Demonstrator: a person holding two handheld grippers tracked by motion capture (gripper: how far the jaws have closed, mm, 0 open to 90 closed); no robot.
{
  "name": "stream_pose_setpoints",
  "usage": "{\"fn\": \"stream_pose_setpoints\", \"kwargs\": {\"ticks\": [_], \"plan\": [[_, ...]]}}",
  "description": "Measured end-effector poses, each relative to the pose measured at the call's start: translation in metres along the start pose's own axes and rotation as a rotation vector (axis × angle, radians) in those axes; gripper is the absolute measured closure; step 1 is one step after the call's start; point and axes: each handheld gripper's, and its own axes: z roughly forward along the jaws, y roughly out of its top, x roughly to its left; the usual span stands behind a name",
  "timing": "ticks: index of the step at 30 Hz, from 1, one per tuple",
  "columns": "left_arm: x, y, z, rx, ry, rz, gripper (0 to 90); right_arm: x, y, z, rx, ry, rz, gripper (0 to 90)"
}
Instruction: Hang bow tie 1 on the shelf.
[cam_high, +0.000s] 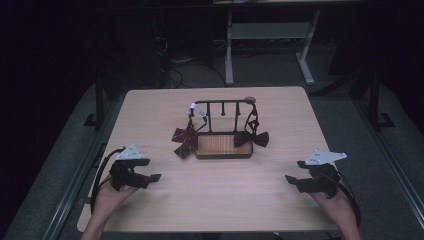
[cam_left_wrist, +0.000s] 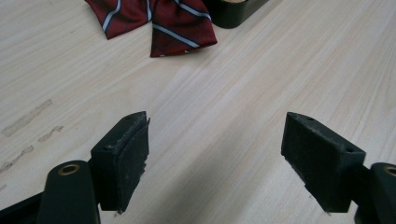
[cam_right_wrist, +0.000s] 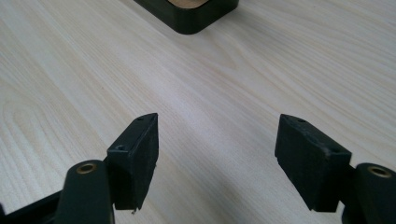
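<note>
Rack (cam_high: 223, 131) mid-table (cam_high: 165, 205); bow ties (cam_high: 186, 139) hanging left and right.

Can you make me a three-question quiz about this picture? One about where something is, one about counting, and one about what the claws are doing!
1. Where is the rack?
A. in the middle of the table
B. on the floor
C. in the person's hand

2. How many bow ties hang on the rack?
A. one
B. two
C. five

3. What is the left claw doing?
A. squeezing a bow tie
B. shut tight on nothing
C. open with nothing in it

Answers:
1. A, the rack and its tray stand at the table's centre, between the two hands.
2. B, a striped bow tie hangs at the left end and a dark bow tie at the right end.
3. C, its jaws stand wide apart over bare wood, and so do those of the right claw.
</note>
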Motion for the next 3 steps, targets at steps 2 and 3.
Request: {"fn": "stream_pose_setpoints", "kwargs": {"ticks": [2, 3], "plan": [[0.001, -0.0013, -0.0006, 0.005, 0.002, 0.006, 22.2, 0.0012, -0.0006, 0.0005, 0.001, 0.002, 0.002, 29.6], [0.001, -0.0013, -0.0006, 0.005, 0.002, 0.006, 22.0, 0.0017, -0.0008, 0.0009, 0.001, 0.0, -0.003, 29.6]]}}
